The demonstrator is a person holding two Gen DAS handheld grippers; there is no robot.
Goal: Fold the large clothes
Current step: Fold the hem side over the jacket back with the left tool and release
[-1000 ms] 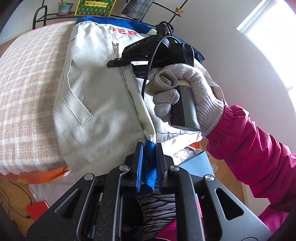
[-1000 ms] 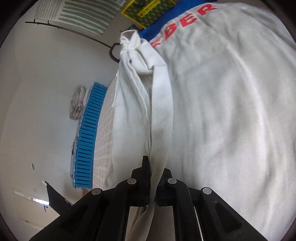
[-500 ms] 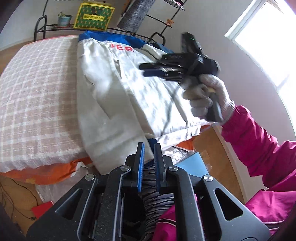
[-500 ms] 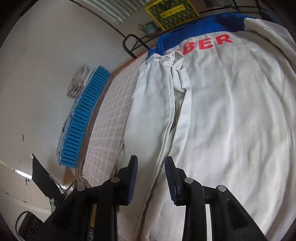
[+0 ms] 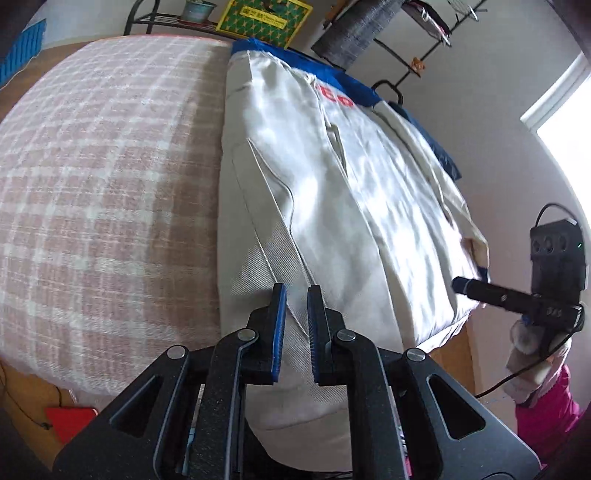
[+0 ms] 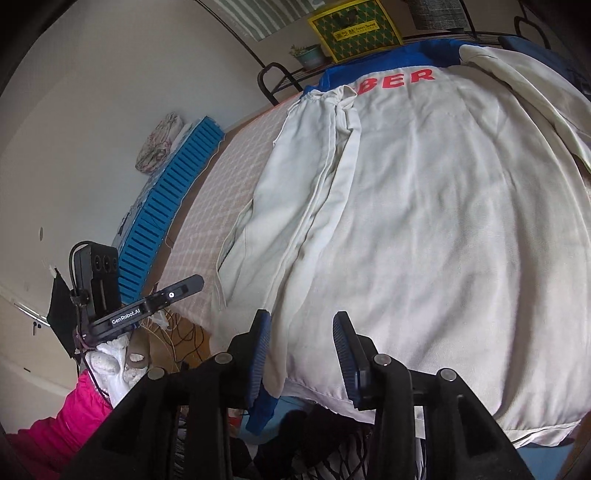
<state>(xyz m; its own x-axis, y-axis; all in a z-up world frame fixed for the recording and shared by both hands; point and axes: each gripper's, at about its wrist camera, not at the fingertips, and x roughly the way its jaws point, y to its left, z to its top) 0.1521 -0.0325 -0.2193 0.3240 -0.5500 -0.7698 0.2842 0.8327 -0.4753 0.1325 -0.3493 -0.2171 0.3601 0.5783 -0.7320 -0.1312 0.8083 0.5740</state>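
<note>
A cream jacket (image 5: 351, 192) with a blue yoke and red letters lies back up on the pink checked bed cover (image 5: 92, 166). One sleeve (image 6: 317, 192) lies folded lengthwise over its left side, and its blue cuff (image 6: 260, 410) hangs off the near hem. My left gripper (image 5: 297, 321) hovers over the jacket's near left part, shut to a slit with nothing in it. My right gripper (image 6: 301, 343) sits above the near hem; its jaws are opening and the pads press on no cloth. Each gripper shows in the other's view: the right gripper (image 5: 460, 286) and the left gripper (image 6: 195, 282).
A blue slatted crate (image 6: 166, 206) stands along the bed's far left side. A black metal rack holds a yellow-green box (image 5: 264, 16) and a potted plant (image 5: 194, 9) behind the bed. A red object (image 5: 70, 421) lies on the floor.
The right gripper let go of the sleeve, opened and drew back to the near hem. The left gripper released the blue cuff and swung over the jacket's left part.
</note>
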